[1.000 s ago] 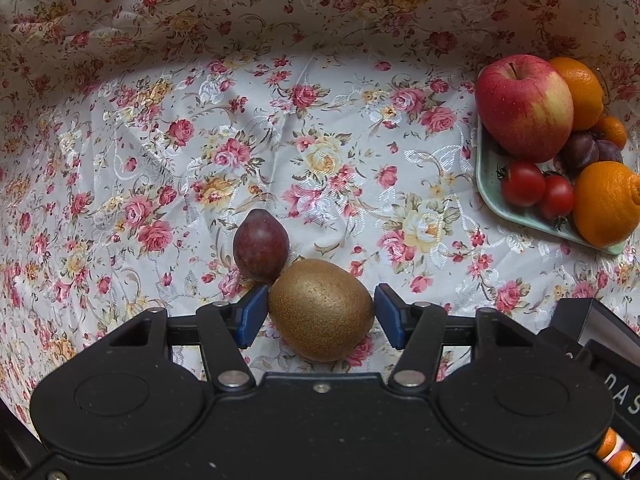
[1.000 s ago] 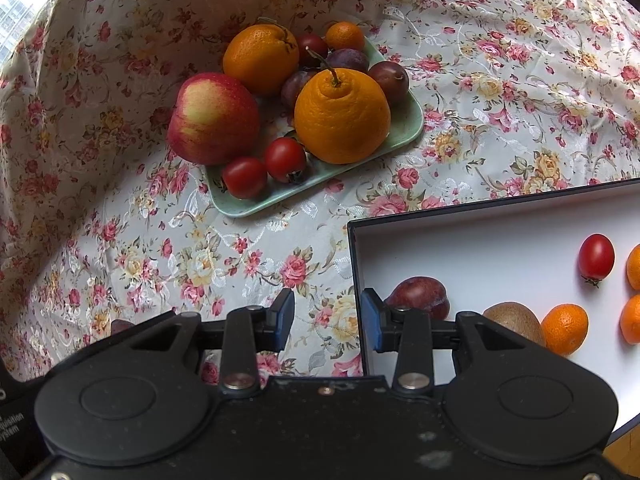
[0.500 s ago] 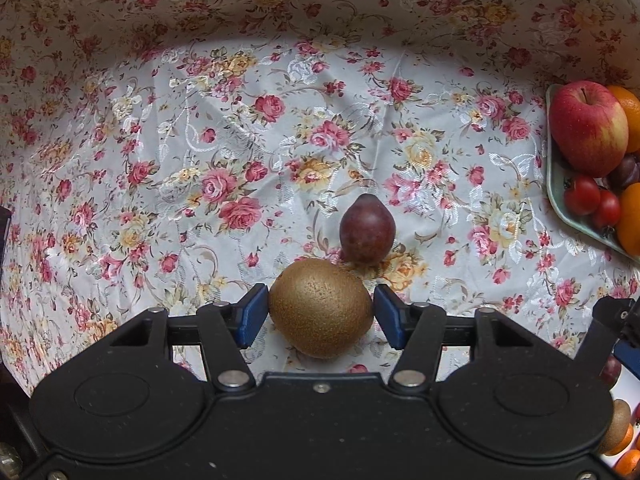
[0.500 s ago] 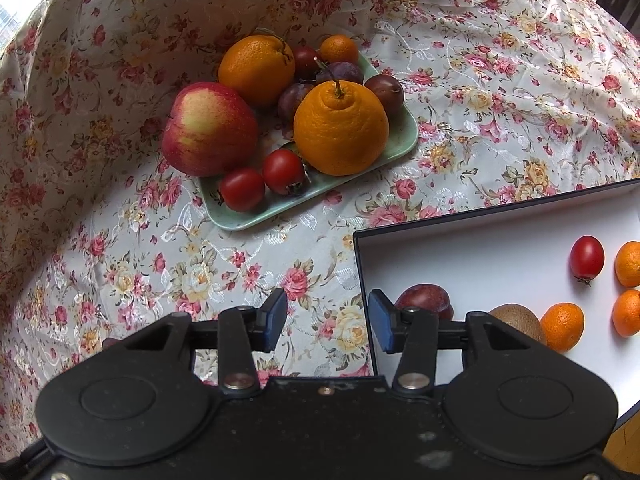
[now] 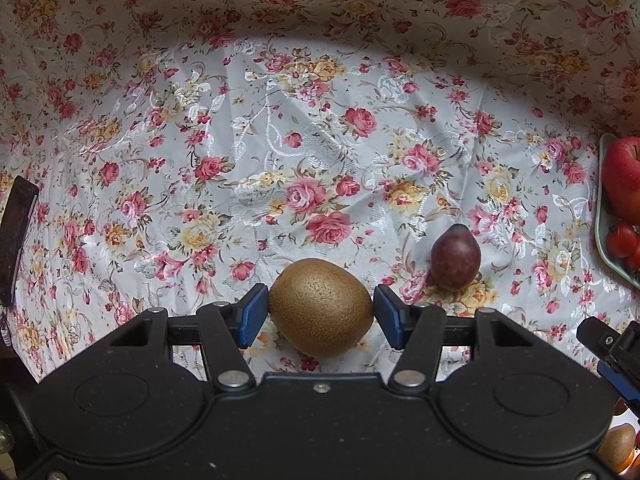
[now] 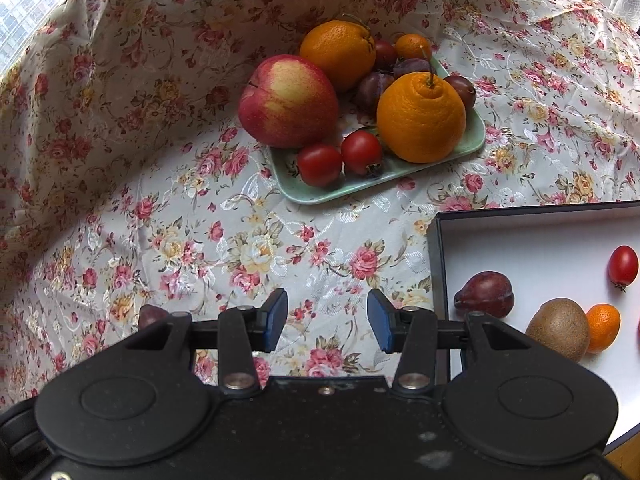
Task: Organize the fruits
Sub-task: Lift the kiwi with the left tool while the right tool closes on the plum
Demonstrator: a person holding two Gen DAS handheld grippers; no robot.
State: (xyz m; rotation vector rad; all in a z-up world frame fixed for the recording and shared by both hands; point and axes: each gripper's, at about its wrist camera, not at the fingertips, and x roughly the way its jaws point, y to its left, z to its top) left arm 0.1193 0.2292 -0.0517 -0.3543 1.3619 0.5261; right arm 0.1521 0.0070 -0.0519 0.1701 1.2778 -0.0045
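Observation:
My left gripper [image 5: 320,314] is shut on a brown kiwi [image 5: 320,306], held just above the floral cloth. A dark red pear [image 5: 455,257] stands on the cloth to its right. My right gripper [image 6: 327,320] is open and empty over the cloth, left of the white-lined box [image 6: 532,236]. The box holds a red pear [image 6: 485,294], a kiwi [image 6: 558,334], a small orange [image 6: 604,326] and a cherry tomato [image 6: 623,267]. The green plate [image 6: 384,178] behind carries an apple [image 6: 288,100], two large oranges, plums and two tomatoes.
The floral cloth [image 5: 320,140] covers the table and rises as a wall behind. A dark object [image 5: 14,240] sits at the left edge of the left wrist view. The plate's edge [image 5: 604,240] with the apple shows at far right there.
My left gripper has swung left with the kiwi, so the loose pear and the plate slid to the right in its view. My right gripper has opened wider and shifted left of the box.

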